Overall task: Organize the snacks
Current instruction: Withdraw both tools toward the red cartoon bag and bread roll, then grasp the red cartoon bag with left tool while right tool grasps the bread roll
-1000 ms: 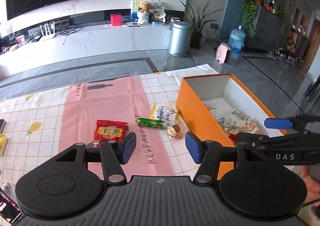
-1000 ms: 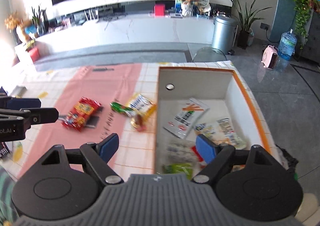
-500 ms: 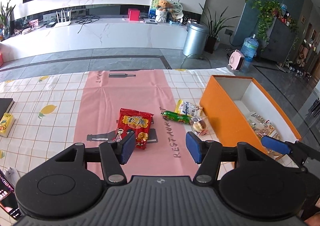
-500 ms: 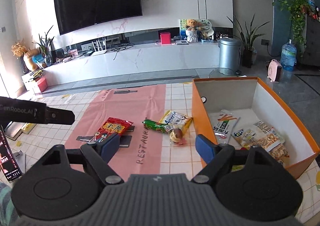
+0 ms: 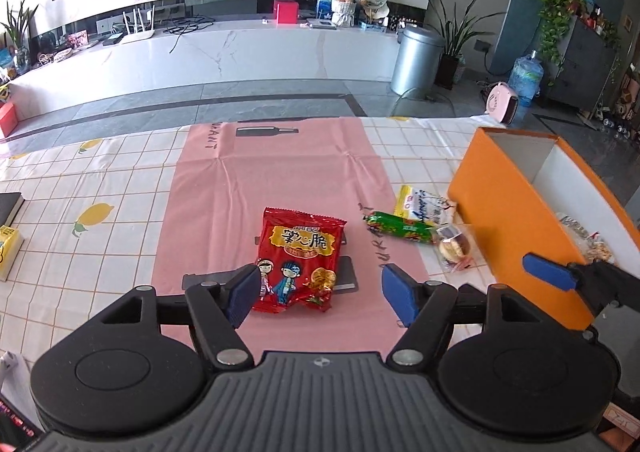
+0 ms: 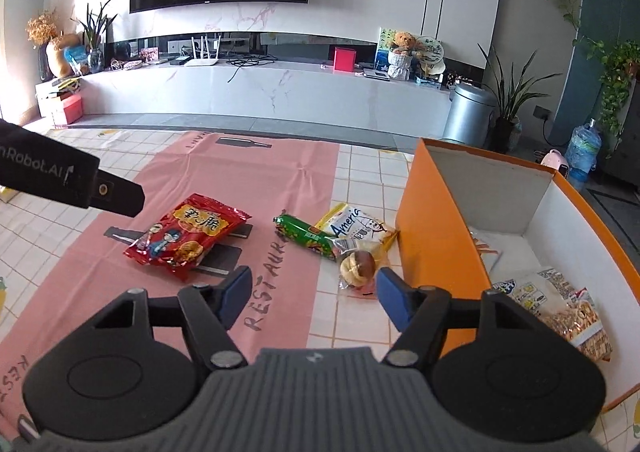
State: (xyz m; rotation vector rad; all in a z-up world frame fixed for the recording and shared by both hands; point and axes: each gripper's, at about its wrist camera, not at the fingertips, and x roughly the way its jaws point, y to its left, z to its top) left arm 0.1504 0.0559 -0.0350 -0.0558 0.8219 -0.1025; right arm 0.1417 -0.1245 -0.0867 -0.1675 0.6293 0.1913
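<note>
- The left gripper (image 5: 318, 294) is held low over the pink mat (image 5: 280, 167) with its jaws spread wide and nothing between them; the near edge of the red snack packet (image 5: 301, 260) lies just past the fingertips, its left corner close by the left pad, so the gripper is judged to be lined up for a grasp on that packet.
- The right gripper (image 6: 310, 294) is likewise released and empty, held at the mat's right edge; the clear-wrapped bun (image 6: 357, 267) lies just ahead of its right finger, so that is judged its likeliest pick.
- The bun, the green wrapped bar (image 6: 306, 235) and the yellow-and-white packet (image 6: 356, 226) are bunched together, touching or overlapping, close beside the orange box (image 6: 432, 236); they are judged to be waiting there for a short carry over its wall.
- Inside the box several packets (image 6: 560, 304) are already laid flat on the white floor, so the sorting is judged partly done; four snacks remain on the table.
- The checked tablecloth (image 5: 100, 179) is spread beneath the mat.
</note>
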